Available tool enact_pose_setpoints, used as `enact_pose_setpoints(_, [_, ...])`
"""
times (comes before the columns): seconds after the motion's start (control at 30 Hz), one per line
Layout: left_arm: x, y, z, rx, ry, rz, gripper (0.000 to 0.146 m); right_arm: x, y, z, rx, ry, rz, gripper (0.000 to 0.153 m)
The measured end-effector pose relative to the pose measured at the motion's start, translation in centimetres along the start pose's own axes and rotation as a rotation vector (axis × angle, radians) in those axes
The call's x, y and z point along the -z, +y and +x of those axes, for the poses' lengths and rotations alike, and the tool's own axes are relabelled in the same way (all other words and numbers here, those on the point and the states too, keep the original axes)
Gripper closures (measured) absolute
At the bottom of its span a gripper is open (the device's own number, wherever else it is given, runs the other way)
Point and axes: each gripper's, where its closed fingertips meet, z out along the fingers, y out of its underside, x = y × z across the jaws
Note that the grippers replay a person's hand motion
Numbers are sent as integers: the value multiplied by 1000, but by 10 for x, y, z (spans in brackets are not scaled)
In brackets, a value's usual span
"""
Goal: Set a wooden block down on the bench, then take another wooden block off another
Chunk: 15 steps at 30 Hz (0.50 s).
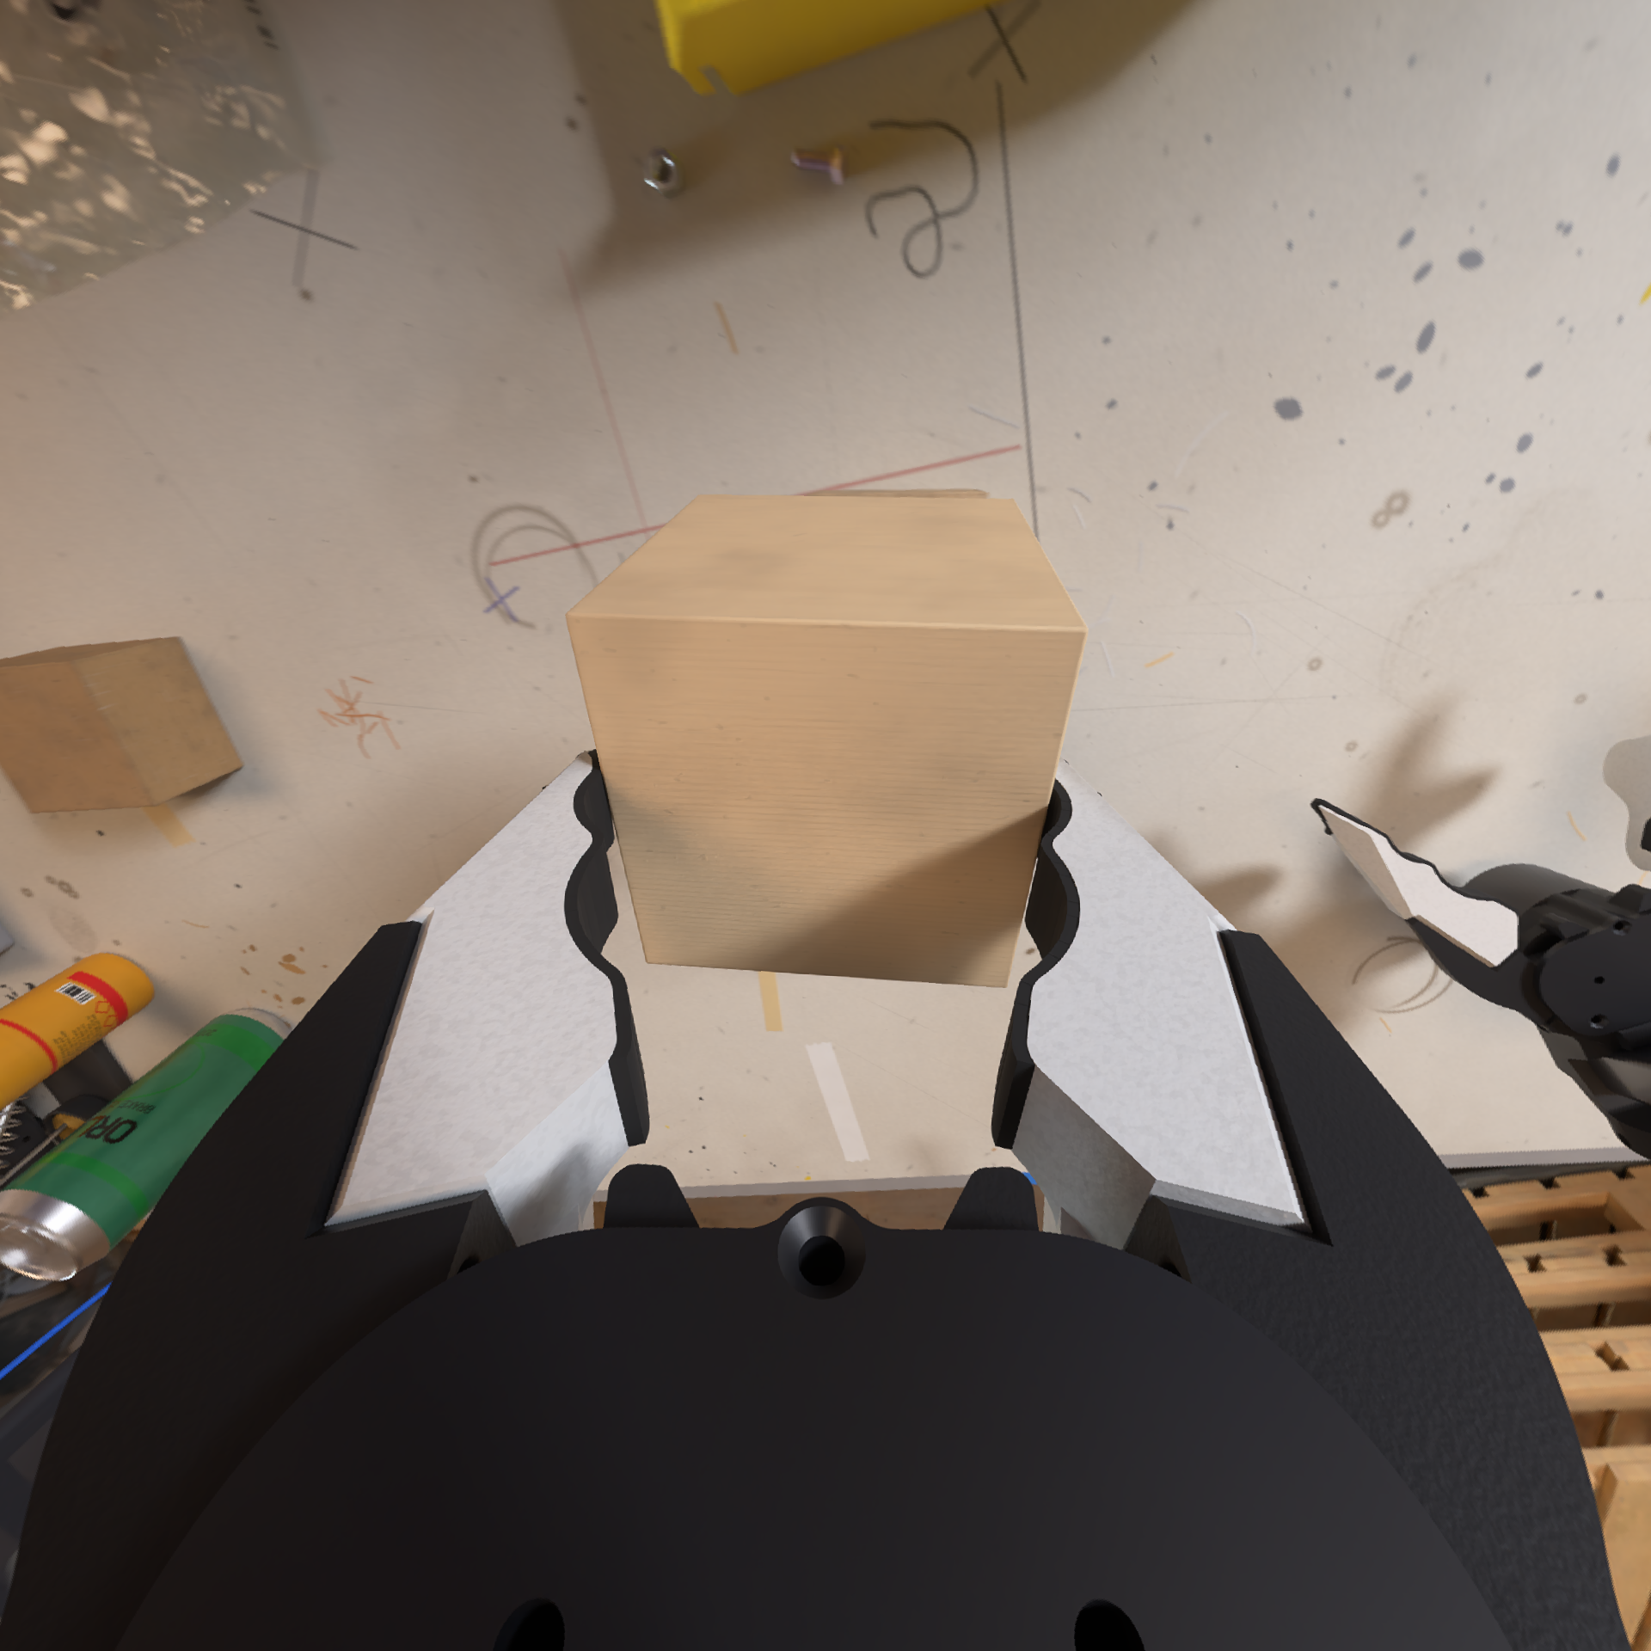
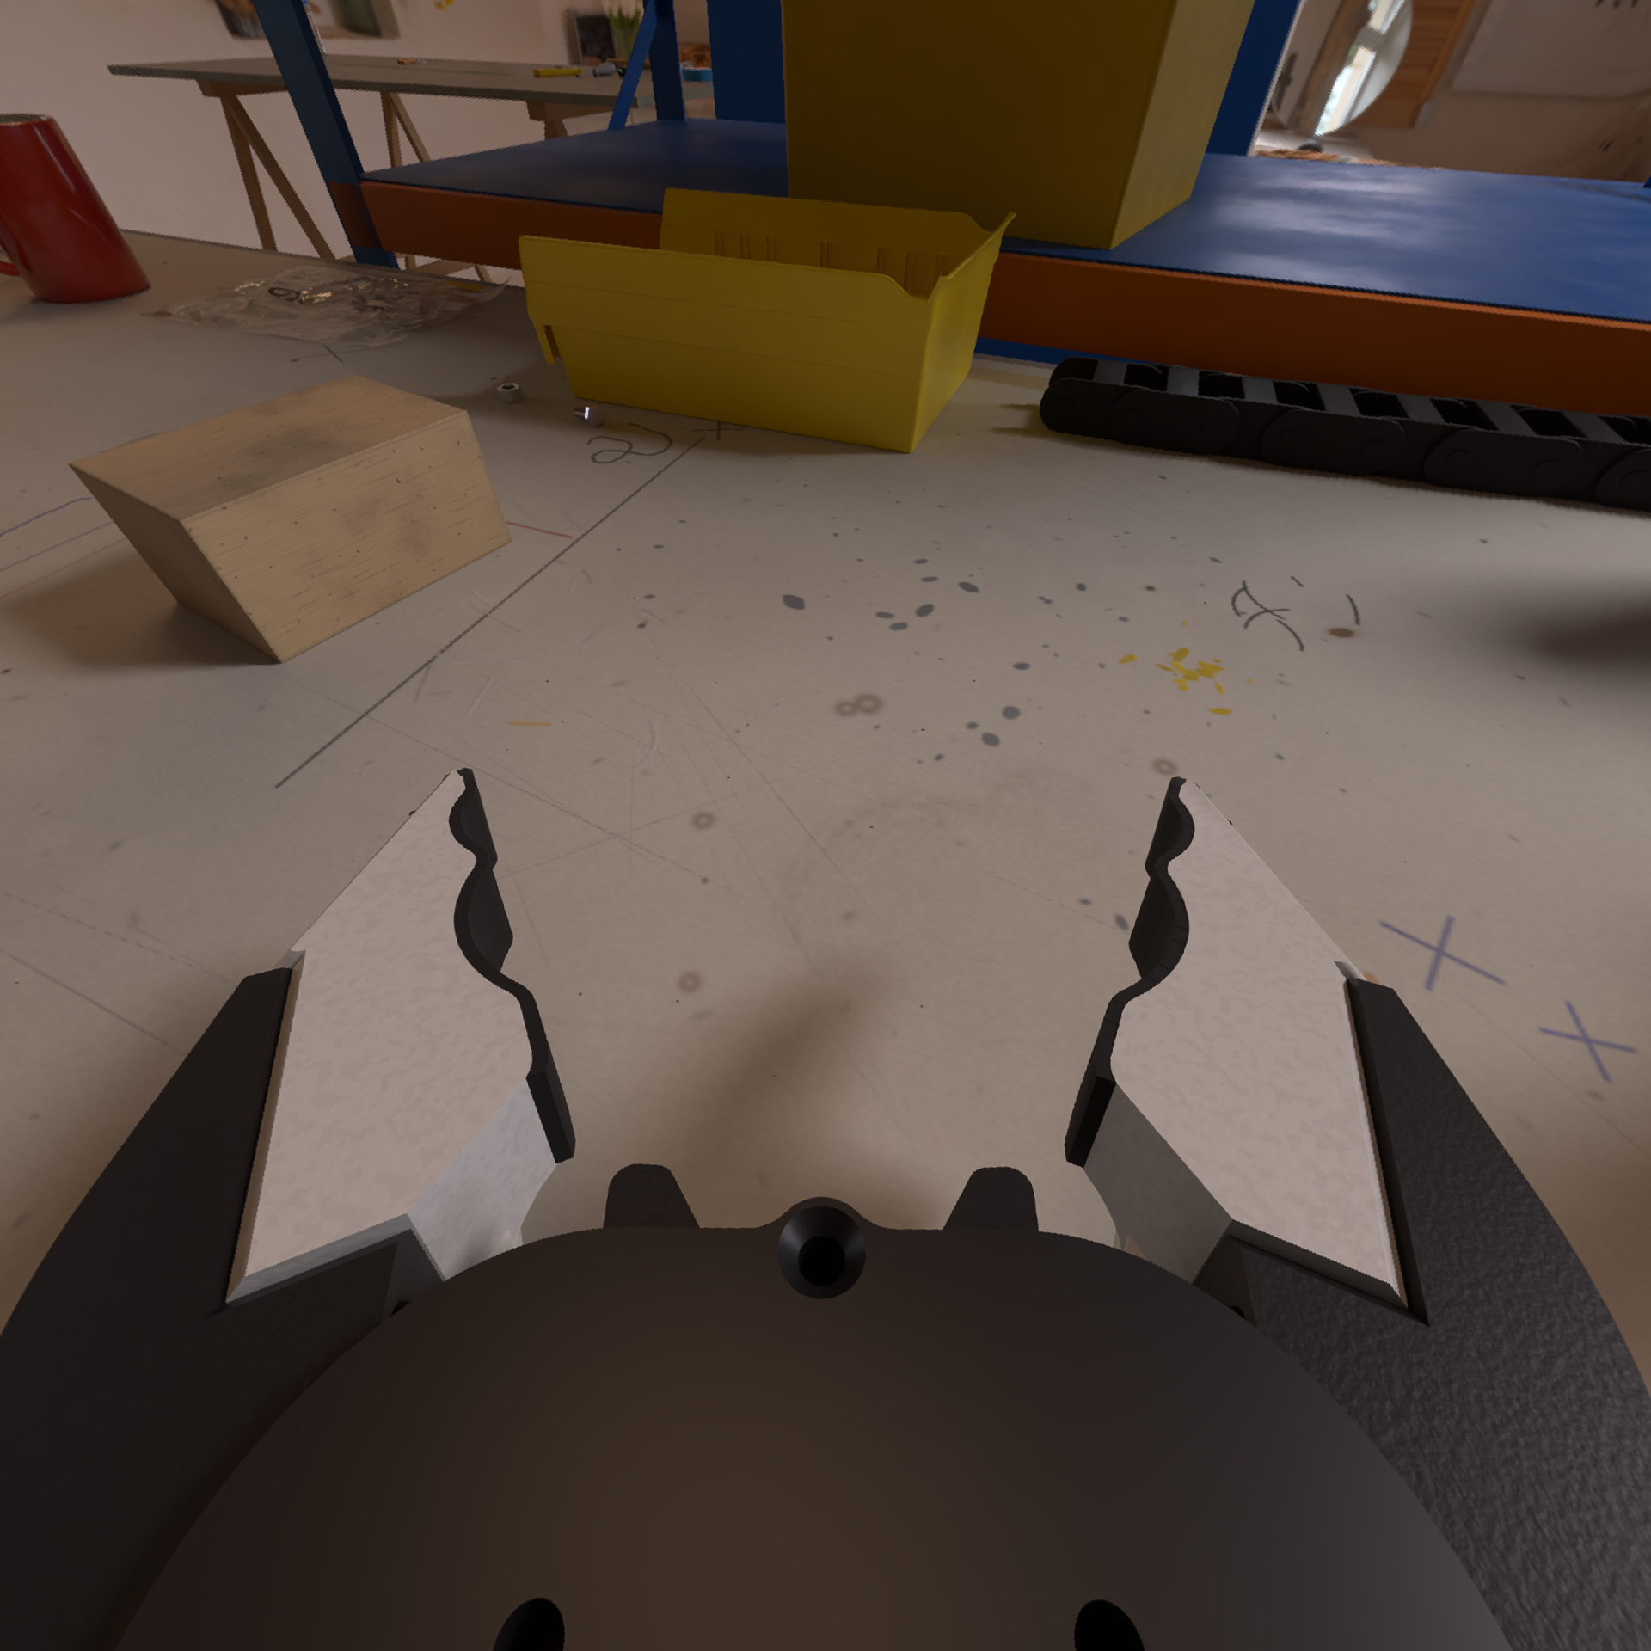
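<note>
My left gripper [image 1: 826,764] is shut on a pale wooden cube [image 1: 826,715], gripped by its two side faces and held above the marked bench [image 1: 1251,536]. A thin strip of another wooden block [image 1: 902,492] shows just behind the cube's top edge; the rest is hidden. A darker slanted wooden block [image 1: 107,724] lies on the bench to the left. My right gripper [image 2: 820,782] is open and empty, low over the bench [image 2: 893,625]; it also shows in the left wrist view [image 1: 1367,858] at the right. A slant-sided wooden block [image 2: 295,509] lies ahead and left of it.
A yellow bin [image 2: 759,339] stands at the back under a blue shelf [image 2: 1340,214], with a black cable chain [image 2: 1340,429] to its right. A red mug [image 2: 62,214] is far left. Orange [image 1: 71,1009] and green [image 1: 134,1135] tubes lie near the bench's front-left edge.
</note>
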Motion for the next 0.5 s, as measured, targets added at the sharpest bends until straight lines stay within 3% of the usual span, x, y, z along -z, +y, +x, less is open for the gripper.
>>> enact_pose_setpoints(0.2, [5,8,-71,101,-14,56,51,0,1,1,-1,4,-3,9])
enact_pose_setpoints(0.5, [-88,44,-169,206,-45,36,51,-3,4,0,15,11,-21,9])
